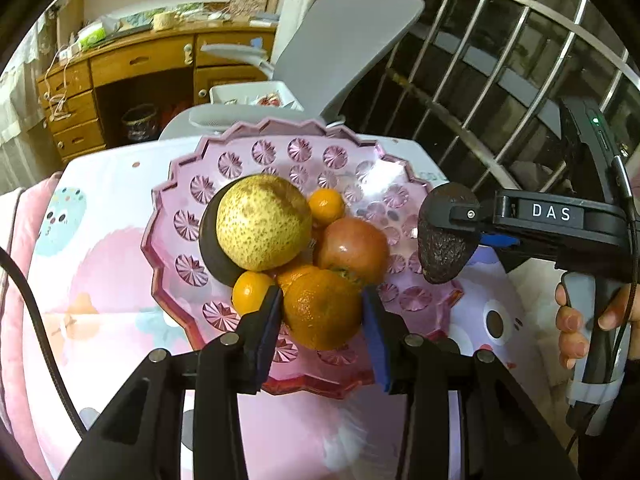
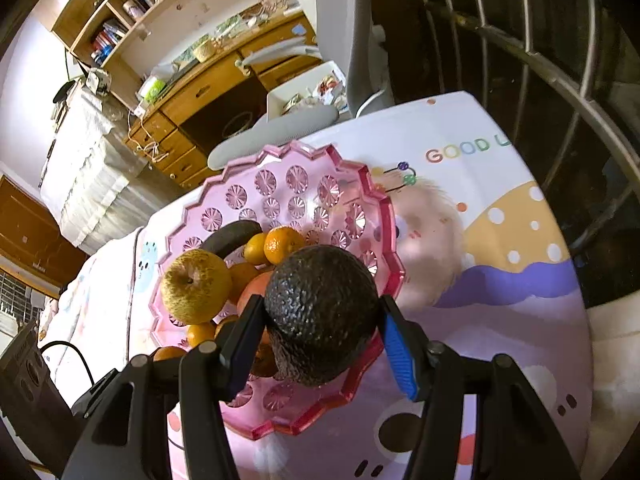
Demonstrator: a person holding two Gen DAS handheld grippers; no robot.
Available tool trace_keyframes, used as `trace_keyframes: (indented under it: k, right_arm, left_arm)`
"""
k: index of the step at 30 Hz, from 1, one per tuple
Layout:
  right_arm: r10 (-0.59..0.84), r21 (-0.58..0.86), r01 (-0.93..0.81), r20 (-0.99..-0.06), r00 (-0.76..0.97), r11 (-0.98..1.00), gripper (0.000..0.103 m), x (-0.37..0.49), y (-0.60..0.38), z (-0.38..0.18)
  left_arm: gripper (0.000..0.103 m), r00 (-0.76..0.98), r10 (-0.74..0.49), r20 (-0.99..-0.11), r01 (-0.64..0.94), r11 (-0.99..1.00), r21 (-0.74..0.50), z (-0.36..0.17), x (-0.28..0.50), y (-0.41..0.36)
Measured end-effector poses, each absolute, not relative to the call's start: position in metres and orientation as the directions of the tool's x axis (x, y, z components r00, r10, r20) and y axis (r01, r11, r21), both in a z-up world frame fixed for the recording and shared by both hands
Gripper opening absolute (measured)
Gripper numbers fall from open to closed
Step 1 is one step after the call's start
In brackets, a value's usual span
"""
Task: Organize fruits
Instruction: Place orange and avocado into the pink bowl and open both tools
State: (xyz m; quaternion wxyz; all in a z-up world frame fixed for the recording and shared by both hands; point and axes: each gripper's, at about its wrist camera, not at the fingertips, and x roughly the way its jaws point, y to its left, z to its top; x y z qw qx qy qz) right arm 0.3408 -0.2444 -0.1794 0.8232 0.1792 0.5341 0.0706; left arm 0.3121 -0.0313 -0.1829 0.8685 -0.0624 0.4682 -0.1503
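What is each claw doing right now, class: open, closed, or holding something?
Left claw: around the large orange in the pink bowl; actual grip cannot be told.
Right claw: closed on the avocado.

A: Left gripper (image 1: pixel 322 312) is bracketing a big orange (image 1: pixel 322 308) at six o'clock of the pink bowl (image 1: pixel 168 240), pads just beside the peel; contact unclear.

B: Right gripper (image 1: pixel 444 236) is holding a dark avocado (image 1: pixel 444 248) at three o'clock, over the rim. Pear (image 1: pixel 262 222) is sitting at ten.
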Motion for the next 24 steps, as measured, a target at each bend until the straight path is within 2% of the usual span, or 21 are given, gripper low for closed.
trace_keyframes:
  k: [1, 3, 5, 7, 11, 16, 20, 24]
  right_arm:
    - [0.310, 0.372, 0.075, -0.855, 0.416, 0.925, 0.057, 0.342, -0.244, -0.181]
    - [0.318, 0.380, 0.076, -0.854, 0.411, 0.922, 0.059, 0.345, -0.243, -0.185]
    - [0.313, 0.373, 0.058, -0.844, 0.435, 0.926, 0.059, 0.345, -0.241, -0.180]
    - [0.292, 0.346, 0.037, -0.840, 0.457, 0.938, 0.059, 0.343, -0.238, -0.174]
    - [0.312, 0.377, 0.058, -0.834, 0.456, 0.924, 0.062, 0.335, -0.238, -0.173]
    - [0.277, 0.361, 0.108, -0.847, 0.454, 0.926, 0.063, 0.301, -0.233, -0.172]
    - [0.254, 0.346, 0.145, -0.864, 0.434, 0.927, 0.063, 0.253, -0.223, -0.171]
    - [0.244, 0.335, 0.171, -0.881, 0.405, 0.927, 0.067, 0.193, -0.209, -0.165]
  left_arm:
    - [0.039, 0.509, -0.314, -0.801, 0.191, 0.949, -0.251, -0.185, 0.314, -0.031]
    - [0.050, 0.502, -0.311, -0.807, 0.173, 0.950, -0.259, -0.189, 0.317, -0.029]
    - [0.069, 0.506, -0.308, -0.805, 0.165, 0.951, -0.260, -0.188, 0.316, -0.029]
    - [0.074, 0.508, -0.306, -0.805, 0.157, 0.952, -0.263, -0.187, 0.315, -0.027]
    - [0.079, 0.488, -0.311, -0.816, 0.132, 0.950, -0.284, -0.186, 0.303, -0.019]
    - [0.080, 0.449, -0.288, -0.846, 0.105, 0.957, -0.270, -0.185, 0.271, -0.002]
    - [0.080, 0.410, -0.288, -0.865, 0.081, 0.956, -0.280, -0.181, 0.230, 0.017]
    - [0.080, 0.378, -0.255, -0.890, 0.096, 0.967, -0.236, -0.168, 0.182, 0.034]
